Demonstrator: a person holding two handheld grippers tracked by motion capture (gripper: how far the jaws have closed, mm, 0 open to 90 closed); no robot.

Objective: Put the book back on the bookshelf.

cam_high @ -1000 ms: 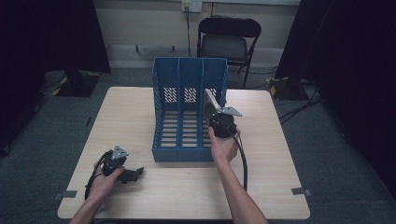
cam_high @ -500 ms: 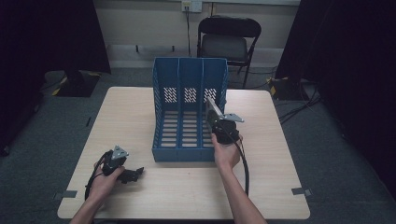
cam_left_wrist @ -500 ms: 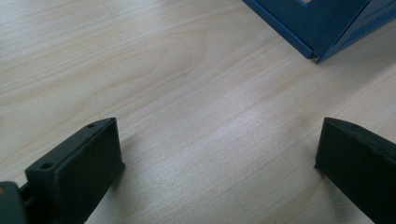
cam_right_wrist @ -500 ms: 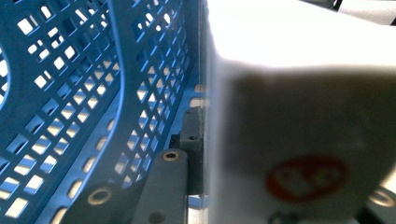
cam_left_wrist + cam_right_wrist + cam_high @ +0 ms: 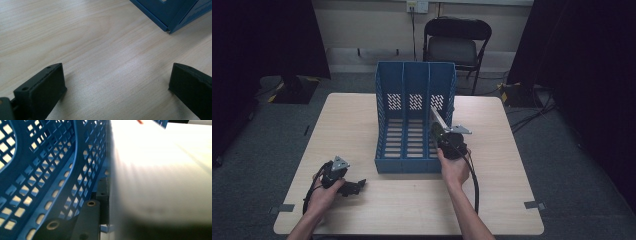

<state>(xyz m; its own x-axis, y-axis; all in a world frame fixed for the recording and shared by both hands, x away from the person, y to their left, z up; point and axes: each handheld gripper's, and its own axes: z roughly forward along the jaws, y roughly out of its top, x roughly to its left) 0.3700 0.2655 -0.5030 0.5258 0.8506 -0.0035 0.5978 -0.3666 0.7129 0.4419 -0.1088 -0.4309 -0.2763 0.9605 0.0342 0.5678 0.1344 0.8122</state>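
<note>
My left tool (image 5: 354, 186) rests on the worktop (image 5: 412, 210), jaws spread, empty. My right tool (image 5: 438, 129) pinches a white sheet (image 5: 436, 117) by its lower edge — thin, light, floppy — just ahead, over the blue file rack's (image 5: 414, 90) right slot.

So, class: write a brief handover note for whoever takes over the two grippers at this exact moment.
Left gripper: open, holding nothing, low over the table near its front left.
Right gripper: shut on a thin white sheet, edge up, at the right-hand compartment of the blue file rack.
Done: sheet picked up and brought to the rack, beside its perforated wall.
Left: slide the sheet fully into the compartment, release, withdraw. How far in it sits cannot be told.
</note>
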